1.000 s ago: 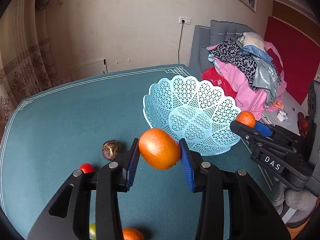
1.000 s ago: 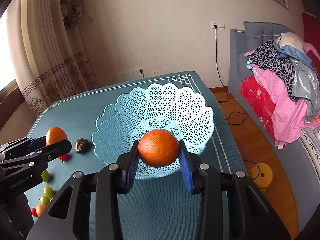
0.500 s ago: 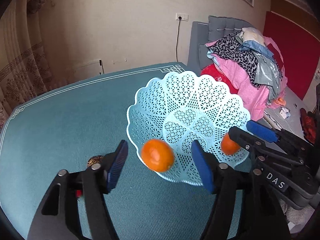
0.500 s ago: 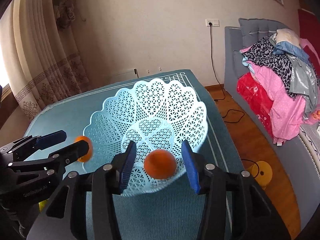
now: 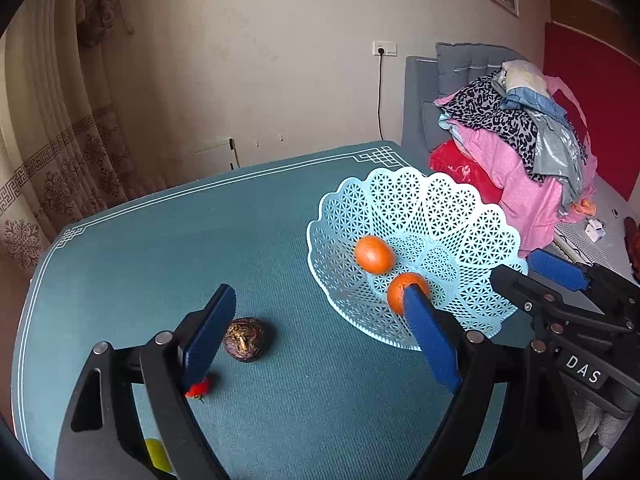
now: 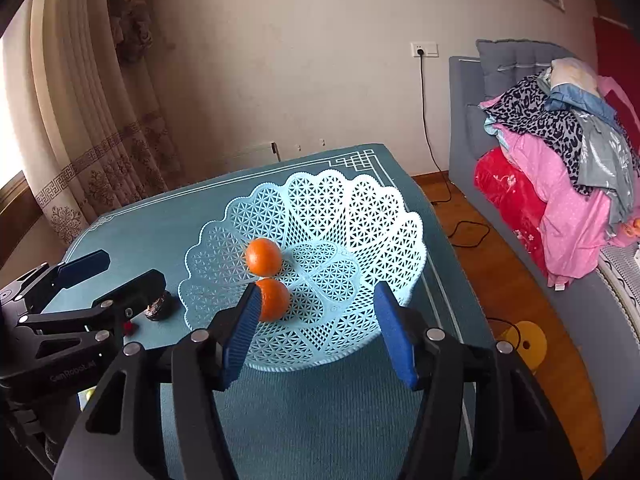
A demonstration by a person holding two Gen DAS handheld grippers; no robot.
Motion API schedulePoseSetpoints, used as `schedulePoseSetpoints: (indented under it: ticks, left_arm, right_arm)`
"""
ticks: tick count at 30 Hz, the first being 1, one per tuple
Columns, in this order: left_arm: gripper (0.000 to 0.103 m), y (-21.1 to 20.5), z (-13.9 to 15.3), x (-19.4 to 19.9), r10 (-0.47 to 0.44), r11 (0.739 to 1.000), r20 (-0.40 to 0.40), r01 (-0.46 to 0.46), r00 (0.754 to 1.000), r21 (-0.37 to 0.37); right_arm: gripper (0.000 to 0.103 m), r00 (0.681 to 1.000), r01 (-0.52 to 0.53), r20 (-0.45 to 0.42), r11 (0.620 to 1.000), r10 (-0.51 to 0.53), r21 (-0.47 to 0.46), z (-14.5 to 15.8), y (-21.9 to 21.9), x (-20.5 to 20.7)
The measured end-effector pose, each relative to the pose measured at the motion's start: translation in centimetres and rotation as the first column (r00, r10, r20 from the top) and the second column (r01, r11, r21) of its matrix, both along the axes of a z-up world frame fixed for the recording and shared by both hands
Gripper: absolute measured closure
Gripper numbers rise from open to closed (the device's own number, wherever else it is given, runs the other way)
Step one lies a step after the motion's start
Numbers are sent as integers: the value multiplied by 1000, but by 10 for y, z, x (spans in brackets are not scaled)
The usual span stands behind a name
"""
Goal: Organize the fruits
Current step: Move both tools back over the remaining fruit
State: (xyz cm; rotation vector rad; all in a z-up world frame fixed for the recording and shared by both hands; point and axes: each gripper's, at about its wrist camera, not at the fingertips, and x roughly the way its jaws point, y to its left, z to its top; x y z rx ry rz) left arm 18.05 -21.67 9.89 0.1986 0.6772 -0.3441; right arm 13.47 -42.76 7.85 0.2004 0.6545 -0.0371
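On the far left of the bench (image 5: 140,248), which a teal cloth with a white border line covers, some fruits are not yet organized. A small yellow-green round fruit (image 5: 157,454) lies at the near edge, half hidden under the left tongs (image 5: 316,340). A small red fruit (image 5: 199,389) lies just beside the left pad, and a dark brown-purple round fruit (image 5: 243,339) rests on the cloth between the pads, touched by neither.

The left tongs are spread wide and hold nothing; their jaws have just been opening.

To the right stands the pale blue plastic lattice basket with a scalloped rim (image 6: 224,216). Two orange mandarins are inside it, so this part looks done: the farther mandarin (image 6: 263,256) lies on the left slope, and the nearer mandarin (image 6: 274,299) lies just below it, nearly touching.

The right tongs (image 6: 316,332) hang over the near rim of the basket. They are also spread and empty, and their jaws have just been opening too. The left pad stands in front of the nearer mandarin, but I judge it does not press it.

I think at least three small fruits are left to collect.

For moving, the middle and far part of the bench are open. The basket sits close to the right edge of the bench, and beyond it there is wooden floor (image 6: 500,280) and a sofa with piled clothes (image 6: 560,140), so a push to the right could be risky.
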Motion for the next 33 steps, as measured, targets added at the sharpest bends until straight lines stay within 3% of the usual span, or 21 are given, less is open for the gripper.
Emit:
schedulePoseSetpoints:
  ticks: [9,33]
  left_arm:
    - [9,23,11,-20,48,998,56,-50,997,33]
    - [8,116,24,-62,176,984,84,-179,981,22]
  right_arm:
    - [36,1000,-23,10,1000,23,6,6,14,-11]
    - [34,988,-150,-31,989,150,-1,5,98,-49]
